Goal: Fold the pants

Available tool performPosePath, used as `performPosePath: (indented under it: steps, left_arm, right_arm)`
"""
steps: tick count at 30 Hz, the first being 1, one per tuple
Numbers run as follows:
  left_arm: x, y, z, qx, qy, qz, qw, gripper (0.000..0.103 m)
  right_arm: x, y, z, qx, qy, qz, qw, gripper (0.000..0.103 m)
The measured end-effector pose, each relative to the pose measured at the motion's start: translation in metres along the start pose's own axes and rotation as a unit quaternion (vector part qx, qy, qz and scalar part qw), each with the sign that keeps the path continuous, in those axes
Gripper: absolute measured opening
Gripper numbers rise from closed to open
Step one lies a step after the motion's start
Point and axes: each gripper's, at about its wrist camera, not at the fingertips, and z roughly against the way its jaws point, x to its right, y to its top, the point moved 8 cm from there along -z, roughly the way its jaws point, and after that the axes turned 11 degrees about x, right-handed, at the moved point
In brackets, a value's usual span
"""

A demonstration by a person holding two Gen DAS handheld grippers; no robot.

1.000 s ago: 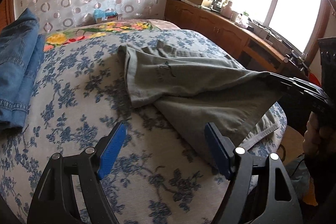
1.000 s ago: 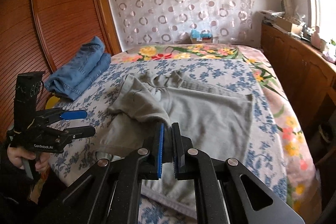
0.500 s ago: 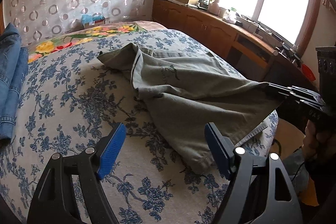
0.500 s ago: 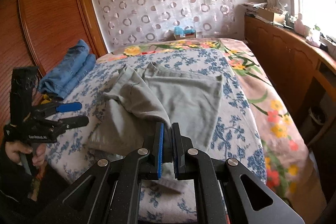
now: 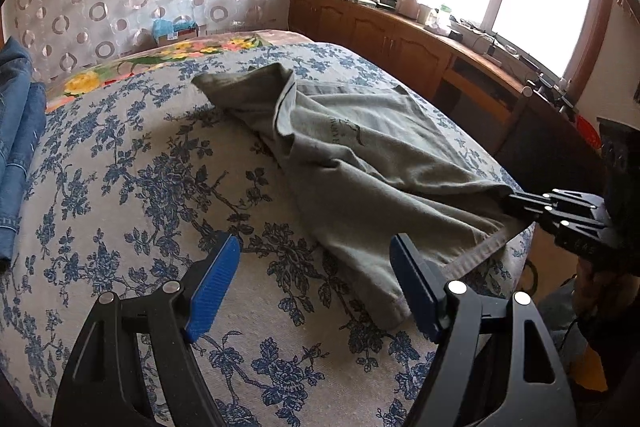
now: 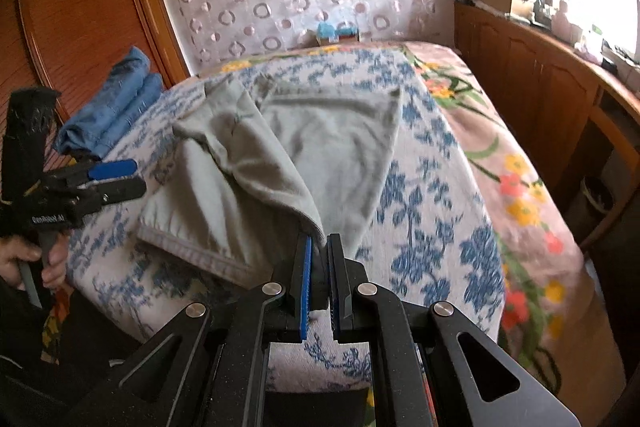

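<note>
Grey-green pants (image 5: 352, 163) lie rumpled across the blue-flowered bed, also in the right wrist view (image 6: 280, 155). My right gripper (image 6: 320, 251) is shut on a fold of the pants near the hem and holds it lifted at the bed's near edge; it shows at the right in the left wrist view (image 5: 516, 203). My left gripper (image 5: 316, 267) is open and empty, hovering over the bedspread just left of the pants' hem; it shows at the left in the right wrist view (image 6: 120, 179).
Folded blue jeans (image 6: 108, 107) lie at the bed's left side, also in the left wrist view (image 5: 16, 131). A wooden cabinet (image 5: 400, 39) with clutter runs under the window on the right. A wooden wardrobe (image 6: 80, 7) stands at the left.
My right gripper has pulled the pants toward the bed's near edge, stretching them out. My left gripper stayed open and shifted so the pants' hem sits close to its right finger.
</note>
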Motion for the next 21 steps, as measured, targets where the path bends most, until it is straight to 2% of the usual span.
performPosePath:
  steps: [10, 12, 17, 21]
  left_arm:
    - [-0.003, -0.001, -0.002, -0.003, 0.005, 0.002, 1.0000, 0.078]
    - [-0.004, 0.000, -0.002, -0.002, 0.006, 0.001, 1.0000, 0.078]
    - [-0.013, 0.006, 0.004, 0.006, 0.017, 0.000, 0.9998, 0.078]
    - [-0.023, 0.012, 0.007, 0.014, 0.030, 0.003, 0.9995, 0.078]
  right_arm:
    - [0.004, -0.002, 0.003, -0.013, -0.009, -0.006, 1.000, 0.008]
    - [0.005, 0.002, 0.001, -0.011, -0.012, -0.006, 1.000, 0.019]
    - [0.006, 0.023, 0.005, 0.014, 0.002, -0.009, 1.000, 0.032]
    - [-0.001, 0.039, 0.000, 0.027, 0.019, 0.000, 0.999, 0.033]
